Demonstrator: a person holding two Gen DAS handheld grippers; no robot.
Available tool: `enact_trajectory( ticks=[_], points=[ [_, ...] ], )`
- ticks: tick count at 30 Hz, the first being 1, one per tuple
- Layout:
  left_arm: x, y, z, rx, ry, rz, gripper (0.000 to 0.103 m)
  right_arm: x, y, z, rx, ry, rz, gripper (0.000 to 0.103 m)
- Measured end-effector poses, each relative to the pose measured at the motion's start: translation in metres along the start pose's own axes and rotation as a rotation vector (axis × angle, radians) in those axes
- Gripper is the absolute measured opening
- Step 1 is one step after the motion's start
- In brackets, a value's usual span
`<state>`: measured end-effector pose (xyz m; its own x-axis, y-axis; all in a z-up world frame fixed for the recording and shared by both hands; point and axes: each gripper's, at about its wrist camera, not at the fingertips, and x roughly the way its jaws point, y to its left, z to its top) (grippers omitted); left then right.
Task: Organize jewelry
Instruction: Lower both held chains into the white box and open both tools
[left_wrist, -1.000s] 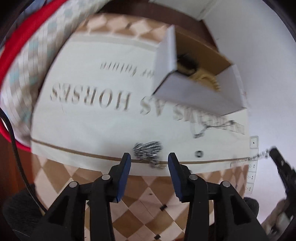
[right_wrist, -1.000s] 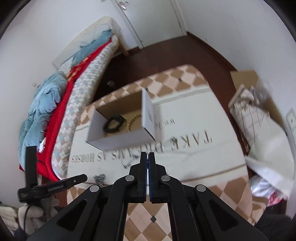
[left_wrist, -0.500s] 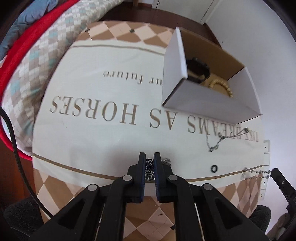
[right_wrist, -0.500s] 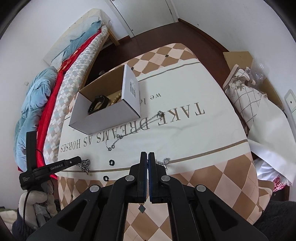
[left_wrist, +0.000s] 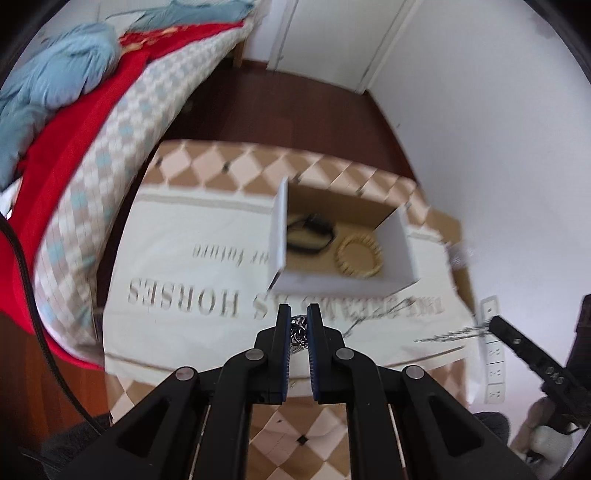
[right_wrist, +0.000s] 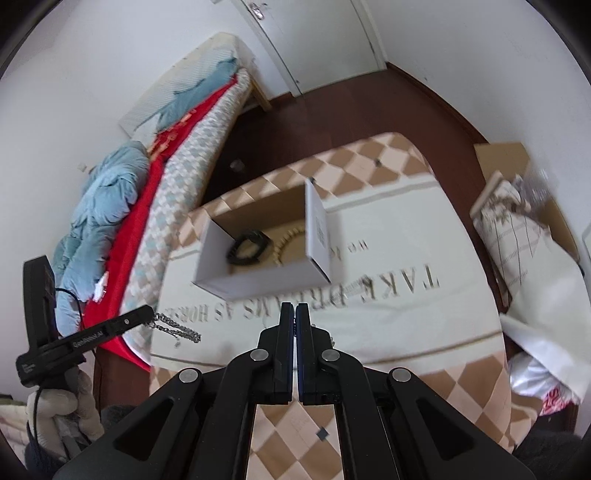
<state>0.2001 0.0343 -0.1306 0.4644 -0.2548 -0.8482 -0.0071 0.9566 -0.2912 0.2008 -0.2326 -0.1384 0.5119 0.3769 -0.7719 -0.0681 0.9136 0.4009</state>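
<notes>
My left gripper is shut on a bunched silver chain and holds it above the table; the chain hangs from it in the right wrist view. My right gripper is shut on a thin silver chain that trails from its tip; only a bit shows beside its fingers. The open white cardboard box stands beyond, holding a black bracelet and a beige beaded bracelet. Another thin chain lies on the cloth near the box.
The table is covered by a cream cloth with lettering and a checkered border. A bed with red and blue bedding runs along the left. Bags and a cardboard box stand on the floor to the right. White wall is close by.
Both grippers have lifted away from the table with their chains. The left gripper closed on the bunched chain a second ago and now holds it raised nearer the box.
</notes>
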Motion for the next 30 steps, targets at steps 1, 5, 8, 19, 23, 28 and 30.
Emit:
enact_trajectory(
  ticks=[1, 5, 8, 19, 23, 28, 30],
  points=[
    [-0.005, -0.004, 0.007, 0.005, -0.015, -0.008, 0.006, -0.002, 0.005, 0.006, -0.009, -0.005, 0.008, 0.001],
    [-0.022, -0.023, 0.040, 0.052, -0.059, -0.028, 0.006, -0.009, 0.024, 0.035, -0.039, -0.030, 0.036, 0.001],
    [-0.021, -0.035, 0.065, 0.080, -0.069, -0.036, 0.005, -0.005, 0.037, 0.059, -0.059, -0.037, 0.050, 0.001],
    [0.070, -0.035, 0.082, 0.075, 0.115, -0.065, 0.006, 0.079, 0.057, 0.109, -0.120, 0.108, 0.023, 0.001],
    [0.101, -0.026, 0.074, 0.062, 0.191, -0.037, 0.007, 0.111, 0.051, 0.112, -0.128, 0.177, 0.014, 0.001],
    [0.117, -0.017, 0.073, 0.038, 0.234, 0.048, 0.009, 0.141, 0.041, 0.115, -0.103, 0.262, 0.013, 0.002],
    [0.114, -0.015, 0.075, 0.051, 0.210, 0.095, 0.014, 0.147, 0.038, 0.114, -0.115, 0.275, -0.035, 0.002]
  ],
)
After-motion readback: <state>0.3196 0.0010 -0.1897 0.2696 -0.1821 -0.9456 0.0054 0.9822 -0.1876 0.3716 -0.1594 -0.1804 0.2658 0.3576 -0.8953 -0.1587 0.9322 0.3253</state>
